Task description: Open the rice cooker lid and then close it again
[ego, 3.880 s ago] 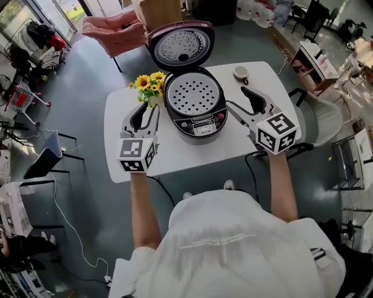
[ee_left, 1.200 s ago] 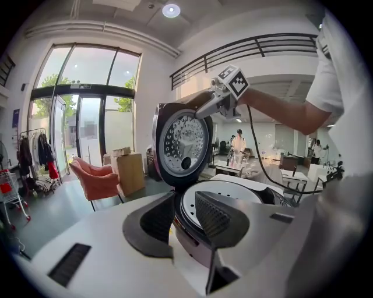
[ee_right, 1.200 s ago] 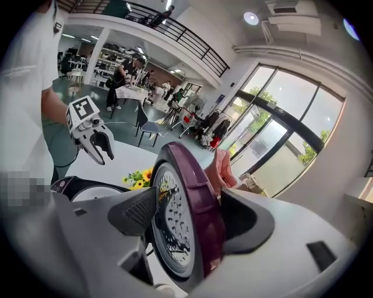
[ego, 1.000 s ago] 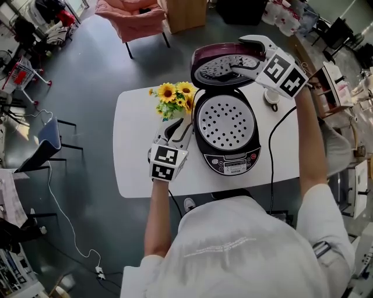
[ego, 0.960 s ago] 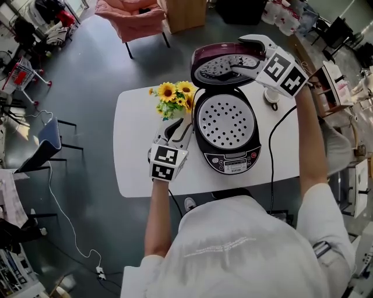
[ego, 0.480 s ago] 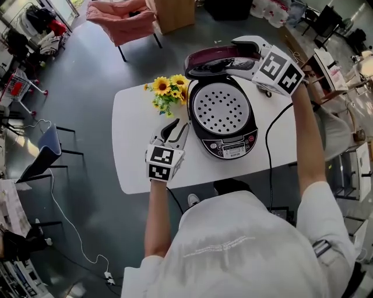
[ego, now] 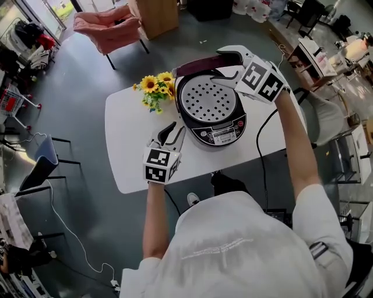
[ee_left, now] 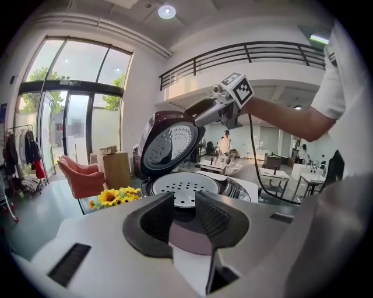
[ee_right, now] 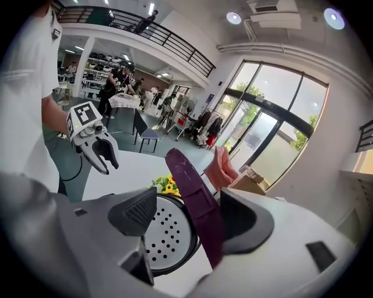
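Lid [ego: 192, 66] swung lower, half shut, right gripper [ego: 219, 65] jaws wide astride its rim, left gripper [ego: 176, 129] part open, empty, beside rice cooker [ego: 213, 116].

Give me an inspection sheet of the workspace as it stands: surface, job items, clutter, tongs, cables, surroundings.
Surface: white round-cornered table, no spills seen.
Job's things: black-and-silver rice cooker, perforated metal tray exposed; maroon hinged lid tilted partway over the pot.
Clutter: bunch of yellow sunflowers beside the cooker.
Grippers: right tongs open, straddling the lid's edge, which lies against one pad; left tongs open, empty, above the table beside the cooker.
Cables: black cord drops off the table edge; thin white cord on the floor.
Surroundings: pink armchair, brown box.
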